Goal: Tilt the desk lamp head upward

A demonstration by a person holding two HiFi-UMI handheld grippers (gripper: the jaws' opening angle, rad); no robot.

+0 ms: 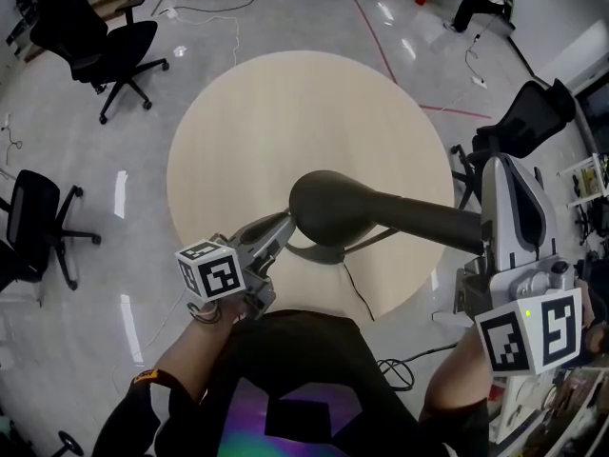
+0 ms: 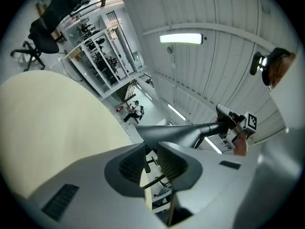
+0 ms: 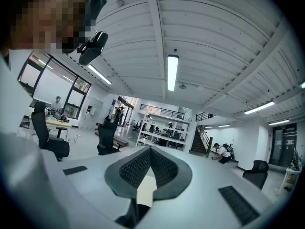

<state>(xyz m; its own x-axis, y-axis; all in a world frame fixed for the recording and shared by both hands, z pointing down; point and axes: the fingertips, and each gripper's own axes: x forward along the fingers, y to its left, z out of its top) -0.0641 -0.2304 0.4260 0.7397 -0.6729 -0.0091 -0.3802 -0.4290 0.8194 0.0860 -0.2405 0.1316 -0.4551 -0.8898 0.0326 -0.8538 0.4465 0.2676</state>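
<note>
A dark desk lamp stands on the round pale table [image 1: 285, 112]. Its cone-shaped head [image 1: 328, 206] lies roughly level, and its narrow end runs right to the side of my right gripper [image 1: 502, 165]. That gripper is shut with nothing between its pads [image 3: 150, 149] and points away over the room; whether its body touches the lamp I cannot tell. My left gripper [image 1: 284, 227] sits just under the head's left side. In the left gripper view its jaws [image 2: 151, 159] stand nearly closed on a thin lamp arm rod [image 2: 153, 181], with the head [image 2: 167, 133] just beyond them.
The lamp's black cable [image 1: 360, 295] trails off the table's near edge. Black office chairs stand at the back left [image 1: 109, 46], the left [image 1: 38, 222] and the right [image 1: 528, 117]. A person crouches on the floor far back [image 1: 476, 3].
</note>
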